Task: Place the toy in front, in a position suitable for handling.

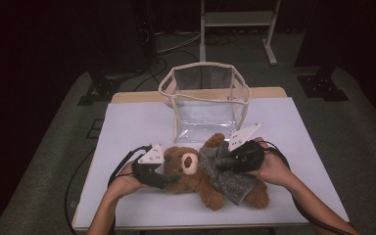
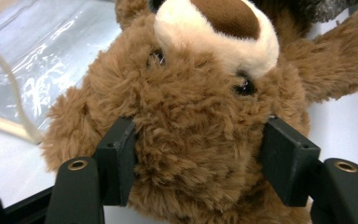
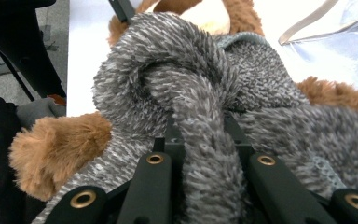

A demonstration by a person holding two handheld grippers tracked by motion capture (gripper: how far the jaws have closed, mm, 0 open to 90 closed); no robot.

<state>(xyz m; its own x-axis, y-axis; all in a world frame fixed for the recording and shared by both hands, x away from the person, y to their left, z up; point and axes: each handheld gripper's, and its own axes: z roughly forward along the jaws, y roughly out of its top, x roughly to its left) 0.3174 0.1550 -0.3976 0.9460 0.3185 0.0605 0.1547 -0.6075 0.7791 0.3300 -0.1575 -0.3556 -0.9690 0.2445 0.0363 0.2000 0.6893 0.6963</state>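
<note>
1. Teddy bear lay on its back on the white tabletop, head toward the left tool, legs out past the right tool.
2. Left tool: jaws partly apart, one on each side of the bear's head, pads pressed into the fur as seen in the left gripper view. The bear's head sat straight ahead of this tool, between its jaws, snout pointing away from it.
3. Left hand gripped this tool from behind, cable trailing off the near-left tabletop edge.
4. Right tool: jaws close together, clamped on a strand of the grey knitted scarf. The strand ran down between its jaws, and the scarf's knot sat just beyond the jaw tips.
5. The scarf wrapped the bear's neck and spread over its chest, directly under and ahead of the right tool in the high view.
6. Right hand held that tool from the right side, with the grey plate on top tilted up.
7. Brown furry limb showed to the left of the right tool's jaws, touching the scarf.
8. Clear plastic bag with cream trim stood upright and open, beyond both tools, near the bear but apart from it. In the left gripper view its clear wall lay ahead-left of the tool.
9. Both tools were near each other, with the bear's head and neck between them.
</note>
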